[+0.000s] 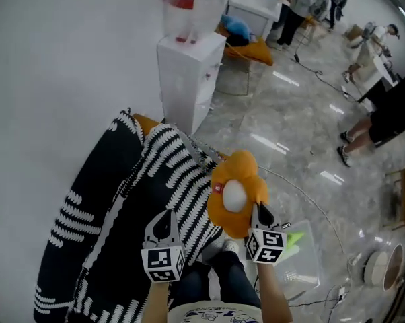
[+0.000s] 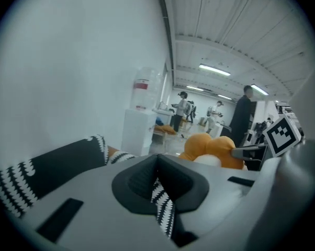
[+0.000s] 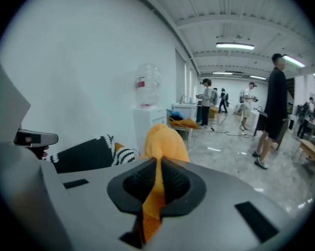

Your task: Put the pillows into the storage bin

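Note:
My left gripper (image 1: 164, 221) is shut on the edge of a black-and-white striped pillow (image 1: 169, 173), which hangs out in front of me. In the left gripper view a fold of that patterned cloth (image 2: 161, 200) is pinched between the shut jaws. My right gripper (image 1: 260, 214) is shut on an orange flower-shaped pillow (image 1: 237, 184) with a white centre, held up to the right of the striped one. The right gripper view shows orange cloth (image 3: 153, 203) clamped between the pads, with the pillow (image 3: 165, 139) standing above them. A clear storage bin (image 1: 303, 261) sits on the floor, low and to the right.
A second black pillow with white marks (image 1: 88, 200) lies to the left against the white wall. A white water dispenser (image 1: 189, 69) stands ahead. Cables (image 1: 323, 221) run across the glossy floor. People (image 1: 384, 120) stand at right and far back.

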{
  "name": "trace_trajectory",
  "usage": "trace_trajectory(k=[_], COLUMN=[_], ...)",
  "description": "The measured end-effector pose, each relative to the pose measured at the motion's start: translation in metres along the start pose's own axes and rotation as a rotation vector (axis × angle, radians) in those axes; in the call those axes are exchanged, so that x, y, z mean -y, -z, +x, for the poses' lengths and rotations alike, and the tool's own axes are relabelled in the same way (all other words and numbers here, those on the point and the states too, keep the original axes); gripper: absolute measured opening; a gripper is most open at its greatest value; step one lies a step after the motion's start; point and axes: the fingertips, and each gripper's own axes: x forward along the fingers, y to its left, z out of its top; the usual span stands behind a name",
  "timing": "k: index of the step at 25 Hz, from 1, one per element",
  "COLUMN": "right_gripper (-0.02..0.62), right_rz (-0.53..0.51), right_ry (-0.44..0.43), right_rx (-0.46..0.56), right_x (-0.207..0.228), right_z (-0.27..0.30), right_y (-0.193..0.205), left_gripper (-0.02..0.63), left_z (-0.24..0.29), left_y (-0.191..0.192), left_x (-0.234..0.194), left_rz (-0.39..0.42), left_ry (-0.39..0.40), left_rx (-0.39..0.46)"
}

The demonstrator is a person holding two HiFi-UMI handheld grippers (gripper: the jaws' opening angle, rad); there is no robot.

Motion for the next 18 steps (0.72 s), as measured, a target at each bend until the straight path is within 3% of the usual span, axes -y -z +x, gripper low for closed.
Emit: trace_trajectory(k=[8,18], right_gripper=[0.034,0.034], right_rz=[0.181,0.361], right_ry=[0.301,0.575], right_rx=[0.029,-0.008], right_x=[0.165,0.359], right_z=[-0.104,-0.262], right_y=[0.036,0.148], left_gripper=[0.014,0.014], left_z=[0.041,0.034], left_y=[0.001,0.060], left_x=[0.189,0.428], left_rz=[0.155,0.278], left_ry=[0.322,0.556], left_rx=[-0.050,-0.107])
